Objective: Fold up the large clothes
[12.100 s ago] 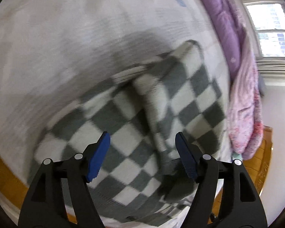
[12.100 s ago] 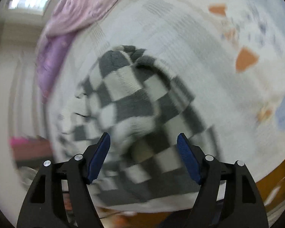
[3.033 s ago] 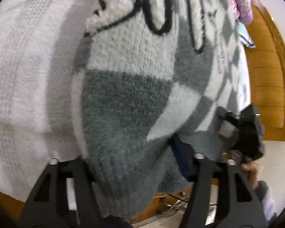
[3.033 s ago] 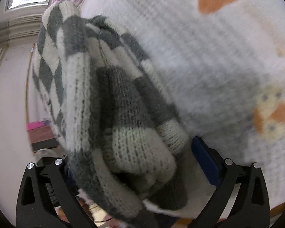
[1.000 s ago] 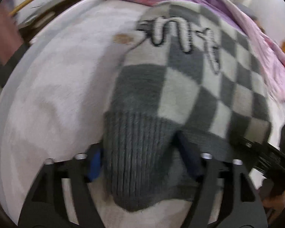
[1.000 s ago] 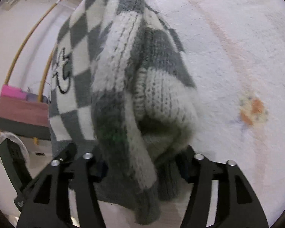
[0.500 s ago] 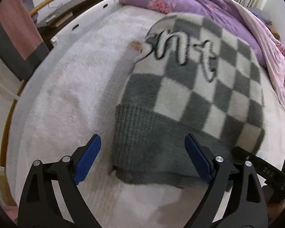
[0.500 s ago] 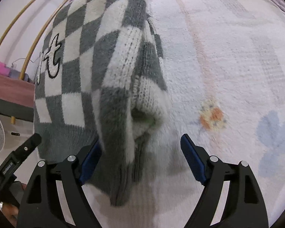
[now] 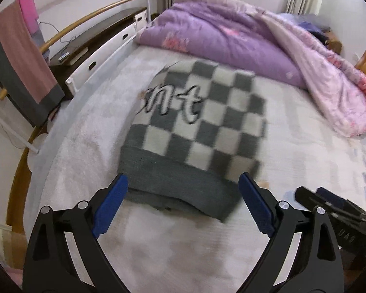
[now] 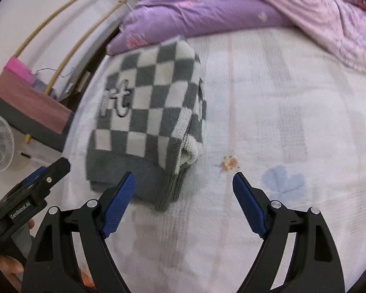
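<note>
A grey and white checkered knit sweater (image 9: 197, 131) lies folded in a flat rectangle on the white bed cover (image 9: 90, 127), grey ribbed hem toward me, black-edged lettering on top. It also shows in the right wrist view (image 10: 153, 112), with a rolled sleeve edge on its right side. My left gripper (image 9: 183, 202) is open and empty, just short of the hem. My right gripper (image 10: 183, 200) is open and empty, at the sweater's near right corner. The left gripper (image 10: 36, 183) shows in the right wrist view and the right gripper (image 9: 329, 202) in the left wrist view.
A purple and pink quilt (image 9: 244, 39) is bunched along the far side of the bed. A white bed rail (image 9: 102, 53) and a rack with a pink and grey towel (image 9: 24, 56) stand at left. A white fan (image 10: 0, 144) stands beside the bed.
Both grippers held the sweater's hem a second ago, then opened and let it go. Both have drawn back from the sweater, which now lies flat on the bed.
</note>
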Demonstrator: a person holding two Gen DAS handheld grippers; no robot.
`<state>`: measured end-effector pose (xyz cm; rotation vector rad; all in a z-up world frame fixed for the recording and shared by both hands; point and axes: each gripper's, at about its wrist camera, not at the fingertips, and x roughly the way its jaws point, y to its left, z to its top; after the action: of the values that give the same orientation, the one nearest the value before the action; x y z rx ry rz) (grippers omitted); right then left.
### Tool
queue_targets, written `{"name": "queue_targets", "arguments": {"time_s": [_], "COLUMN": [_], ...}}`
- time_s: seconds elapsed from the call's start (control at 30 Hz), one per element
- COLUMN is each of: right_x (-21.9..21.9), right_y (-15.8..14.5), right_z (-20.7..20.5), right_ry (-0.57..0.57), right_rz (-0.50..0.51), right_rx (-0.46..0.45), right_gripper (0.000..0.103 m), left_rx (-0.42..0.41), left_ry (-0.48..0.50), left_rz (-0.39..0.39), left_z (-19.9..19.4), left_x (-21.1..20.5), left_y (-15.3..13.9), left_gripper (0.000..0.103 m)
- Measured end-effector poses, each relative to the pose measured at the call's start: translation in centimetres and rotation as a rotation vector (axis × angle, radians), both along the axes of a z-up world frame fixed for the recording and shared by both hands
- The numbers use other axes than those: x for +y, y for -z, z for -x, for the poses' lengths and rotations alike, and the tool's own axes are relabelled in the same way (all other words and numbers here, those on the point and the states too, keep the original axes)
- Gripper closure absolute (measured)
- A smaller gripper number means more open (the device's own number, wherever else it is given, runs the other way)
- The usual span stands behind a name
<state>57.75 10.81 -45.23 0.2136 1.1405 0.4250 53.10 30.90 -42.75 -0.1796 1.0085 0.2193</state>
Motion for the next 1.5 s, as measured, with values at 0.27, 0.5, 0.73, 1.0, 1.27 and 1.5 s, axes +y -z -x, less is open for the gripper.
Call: {"name": "queue_targets", "arguments": {"time_s": [0.27,0.5,0.73,1.0,1.27,1.5], "right_x": [-7.3,-14.5,-20.4,-24.3,-24.4,-22.0], "right_y": [-9.7,-17.6,-24.7,-30.5,-33.9,-34.8], "right_z": [7.1,13.1,20.2,26.7,33.0,38.2], "right_ry": [-0.066,-0.087,-0.082,-0.043,0.050,0.110], "right_rz": [0.002,-0.023,-0.005,0.011,0.059,0.087], "right_rx": [-0.162,-0.277,-0.385,-0.459,-0.580,-0.591], "right_gripper": [0.016,0.016,0.016,0.015,0.008,0.008], "left_rx": [-0.089,-0.200,-0.269,-0.330,-0.394,-0.409], "left_ry": [0.006,0.016,0.069,0.153,0.205,0.242], "left_rz": [-0.014,-0.072,-0.143,-0.174,-0.165,-0.175], "left_z": [5.6,12.2,18.5,24.1,29.2,34.1], "left_x": [-8.8,-17.0,-23.8,-28.2,-28.0,-25.3], "left_y": [-8.2,-16.4,-23.8,-29.9,-33.0,-33.6], "left_gripper": [0.010,0.010,0.010,0.010,0.010,0.010]}}
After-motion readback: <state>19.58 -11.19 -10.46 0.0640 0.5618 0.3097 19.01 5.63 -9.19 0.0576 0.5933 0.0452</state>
